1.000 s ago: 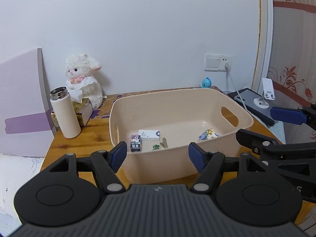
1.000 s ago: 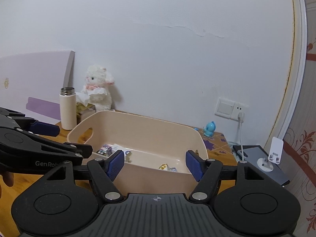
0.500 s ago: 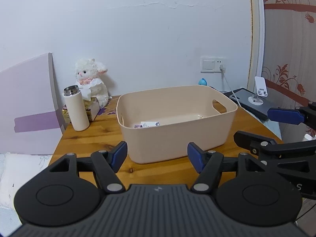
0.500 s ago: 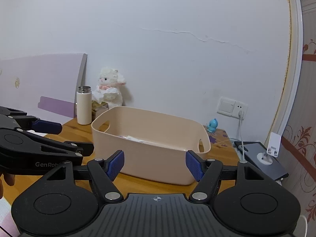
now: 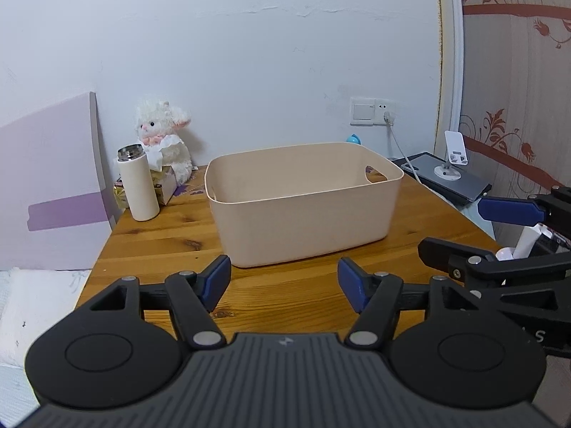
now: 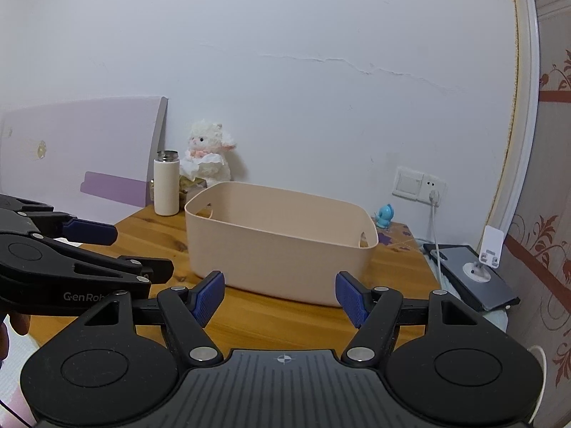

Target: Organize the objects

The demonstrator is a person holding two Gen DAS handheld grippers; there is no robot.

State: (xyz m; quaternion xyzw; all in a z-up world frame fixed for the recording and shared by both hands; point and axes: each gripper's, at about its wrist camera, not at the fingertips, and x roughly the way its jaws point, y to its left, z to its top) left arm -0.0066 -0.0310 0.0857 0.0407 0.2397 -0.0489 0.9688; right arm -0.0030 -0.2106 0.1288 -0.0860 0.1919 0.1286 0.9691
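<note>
A beige plastic bin (image 5: 303, 210) with cut-out handles stands in the middle of the wooden table (image 5: 160, 235); it also shows in the right wrist view (image 6: 282, 249). Its contents are hidden behind its near wall. My left gripper (image 5: 283, 283) is open and empty, held back over the table's near edge in front of the bin. My right gripper (image 6: 280, 297) is open and empty, also short of the bin. Each gripper shows at the side of the other's view.
A white thermos (image 5: 137, 183), a tissue box and a white plush lamb (image 5: 162, 139) stand at the back left. A purple board (image 5: 50, 192) leans on the left. A tablet with a phone stand (image 5: 451, 174), a charging cable and a blue figurine (image 6: 385, 215) are on the right.
Both grippers have pulled back and dropped lower from above the bin. The small items inside the bin are no longer visible. Both stay open.
</note>
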